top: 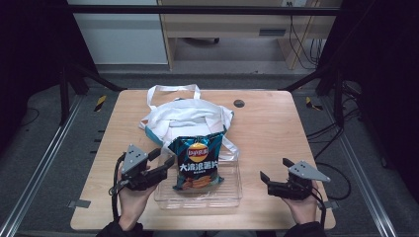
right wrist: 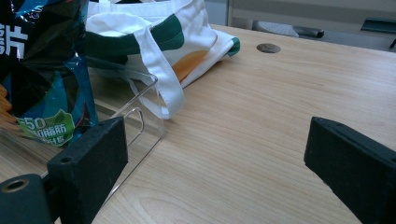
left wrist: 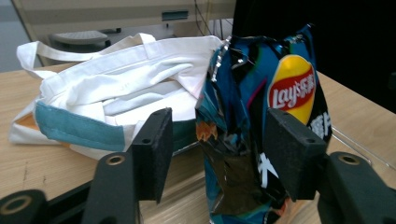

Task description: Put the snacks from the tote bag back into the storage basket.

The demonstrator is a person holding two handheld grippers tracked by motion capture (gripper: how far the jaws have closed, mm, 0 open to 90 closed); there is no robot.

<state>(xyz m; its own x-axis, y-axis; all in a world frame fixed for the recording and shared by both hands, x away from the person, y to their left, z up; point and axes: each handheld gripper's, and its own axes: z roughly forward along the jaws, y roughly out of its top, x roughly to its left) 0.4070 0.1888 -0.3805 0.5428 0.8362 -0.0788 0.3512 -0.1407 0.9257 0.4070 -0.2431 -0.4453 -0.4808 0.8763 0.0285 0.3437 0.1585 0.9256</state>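
We have the dark blue crisp bag with the red and yellow logo (top: 196, 163) standing upright in the clear plastic tray (top: 232, 197) at the near middle of the light wooden tabletop (top: 276, 133), its top leaning against the white cloth tote bag with green and orange patches (top: 185, 118) just behind it. Our left claw (top: 165, 159) sits at the bag's left edge, jaws apart; in the left gripper view the crinkled side of the bag lies between the pads (left wrist: 154, 149), and the left pad stands clear of the foil. Over on the near right, our right claw (top: 274, 170) rests well apart from the tray, jaws spread wide over bare wood.
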